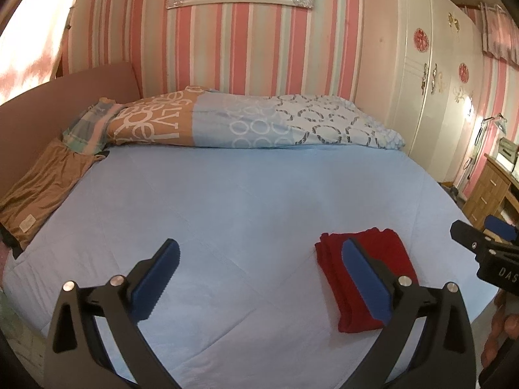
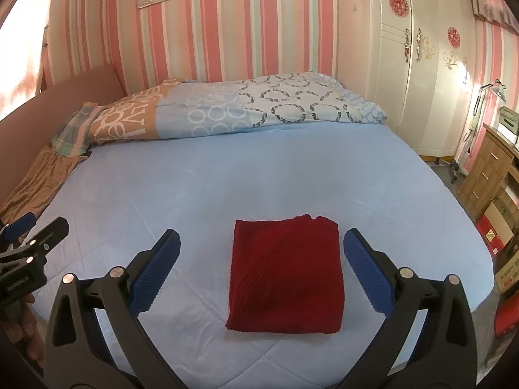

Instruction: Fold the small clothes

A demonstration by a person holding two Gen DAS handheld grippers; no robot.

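A dark red garment (image 2: 285,275) lies folded into a neat rectangle on the light blue bed sheet (image 2: 227,178). My right gripper (image 2: 262,246) is open and empty, held above the bed with its fingers to either side of the garment. In the left wrist view the red garment (image 1: 389,259) lies at the right, partly behind the right finger. My left gripper (image 1: 261,254) is open and empty, to the left of the garment. Each gripper shows at the edge of the other's view.
A patterned blue and tan duvet (image 1: 246,120) is bunched at the head of the bed. A brown garment (image 1: 42,191) lies at the left edge. A white wardrobe (image 2: 421,64) and a wooden drawer unit (image 2: 486,175) stand to the right.
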